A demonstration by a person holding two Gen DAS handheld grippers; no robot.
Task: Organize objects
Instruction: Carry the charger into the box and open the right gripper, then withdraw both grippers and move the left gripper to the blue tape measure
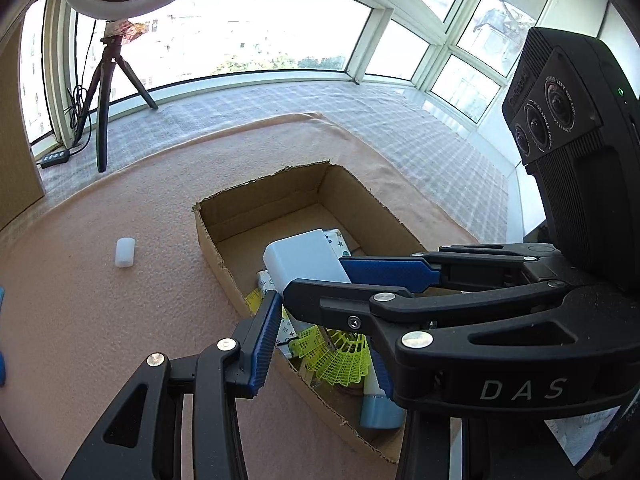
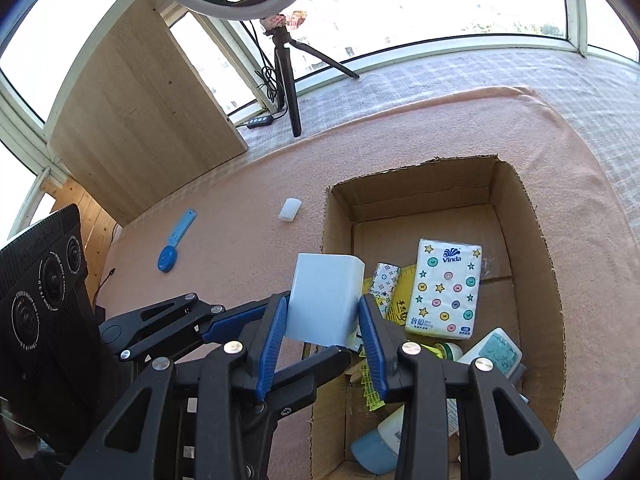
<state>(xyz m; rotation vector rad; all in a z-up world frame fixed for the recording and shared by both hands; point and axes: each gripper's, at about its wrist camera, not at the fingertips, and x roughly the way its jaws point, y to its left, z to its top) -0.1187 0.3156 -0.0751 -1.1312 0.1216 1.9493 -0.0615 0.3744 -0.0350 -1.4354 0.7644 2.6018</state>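
My right gripper (image 2: 323, 318) is shut on a white rectangular block (image 2: 325, 297) and holds it over the near left wall of the open cardboard box (image 2: 536, 248). The same block (image 1: 304, 262) shows in the left wrist view, clamped by the right gripper (image 1: 320, 276). My left gripper's one visible blue finger (image 1: 262, 344) stands just left of the block, apart from it; the other finger is hidden. The box holds a Vinda tissue pack (image 2: 446, 290), a yellow shuttlecock (image 1: 336, 354), a small patterned pack (image 2: 383, 286) and a blue-capped bottle (image 2: 378, 444).
A small white cap (image 2: 290, 210) and a blue tape measure (image 2: 172, 248) lie on the pink cloth (image 2: 224, 216) left of the box. A ring light tripod (image 2: 288, 76) and a wooden board (image 2: 140, 112) stand at the back by the windows.
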